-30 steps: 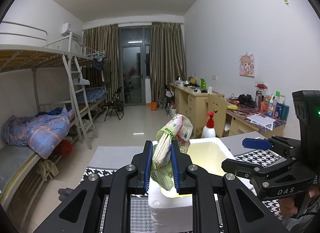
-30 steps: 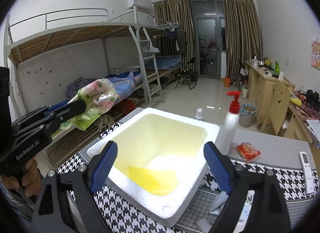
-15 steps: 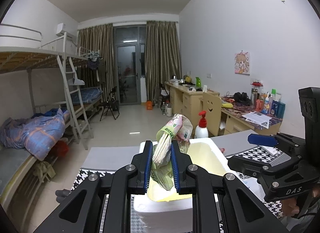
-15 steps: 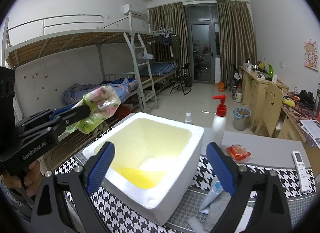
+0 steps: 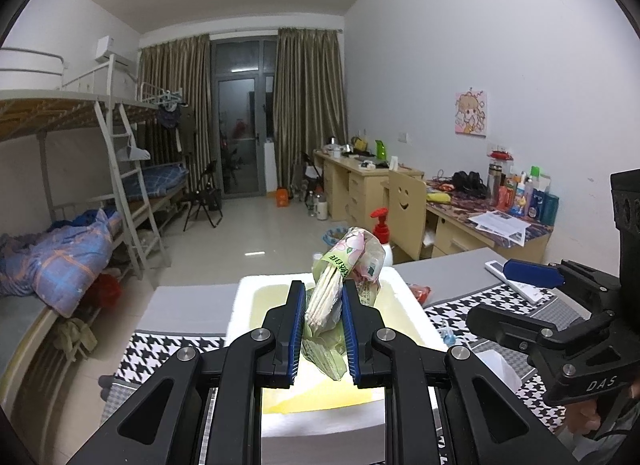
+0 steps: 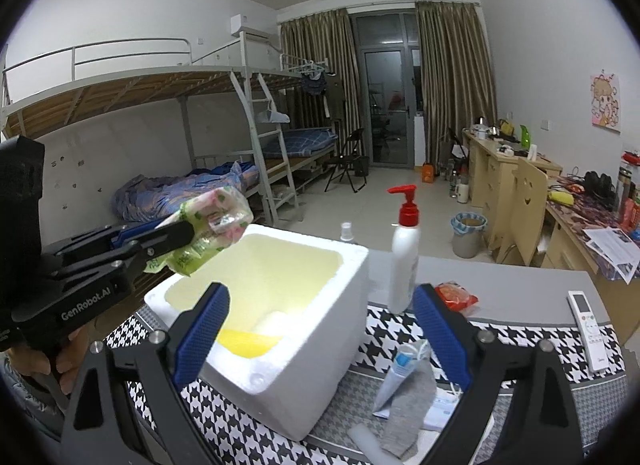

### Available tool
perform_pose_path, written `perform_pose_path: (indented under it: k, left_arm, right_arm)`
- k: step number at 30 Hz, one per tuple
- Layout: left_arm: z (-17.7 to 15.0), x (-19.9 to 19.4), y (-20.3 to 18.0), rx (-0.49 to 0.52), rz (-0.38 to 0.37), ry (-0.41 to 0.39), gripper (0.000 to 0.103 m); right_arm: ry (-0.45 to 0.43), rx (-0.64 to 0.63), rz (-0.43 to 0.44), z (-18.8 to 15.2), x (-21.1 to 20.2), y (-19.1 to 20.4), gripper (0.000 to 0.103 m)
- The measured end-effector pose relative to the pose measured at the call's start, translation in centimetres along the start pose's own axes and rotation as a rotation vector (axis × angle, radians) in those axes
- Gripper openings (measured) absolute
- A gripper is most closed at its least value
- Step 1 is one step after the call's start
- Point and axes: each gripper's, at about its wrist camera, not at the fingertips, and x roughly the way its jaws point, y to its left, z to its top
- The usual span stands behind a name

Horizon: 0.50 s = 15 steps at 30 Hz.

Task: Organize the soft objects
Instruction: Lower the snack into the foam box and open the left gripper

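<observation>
The left hand-held gripper (image 5: 322, 329) pinches a tissue pack (image 5: 344, 281), long axis pointing forward, over the foam box (image 6: 320, 341) near rim (box directly below); right hand-held gripper (image 6: 320, 329), spread, sits beside it.

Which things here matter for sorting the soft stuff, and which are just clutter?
Job:
- tissue pack, clamped in left tongs
- foam box
- grey cloth
- right tongs, open

Clutter:
- pump bottle
- remote
- red snack packet
</observation>
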Motion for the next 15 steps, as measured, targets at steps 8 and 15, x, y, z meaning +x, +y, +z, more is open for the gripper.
perform_pose_path:
  k: [8, 15]
  left_arm:
    - [0.0, 1.3, -0.7, 0.005, -0.004, 0.034, 0.020]
    - [-0.2, 2.6, -0.6, -0.009, 0.010, 0.080, 0.049]
  right_arm:
    - [-0.016, 0.040, -0.029, -0.6, -1.0, -1.4, 0.095]
    - [-0.014, 0.048, -0.054, -0.8, -1.4, -2.1, 0.095]
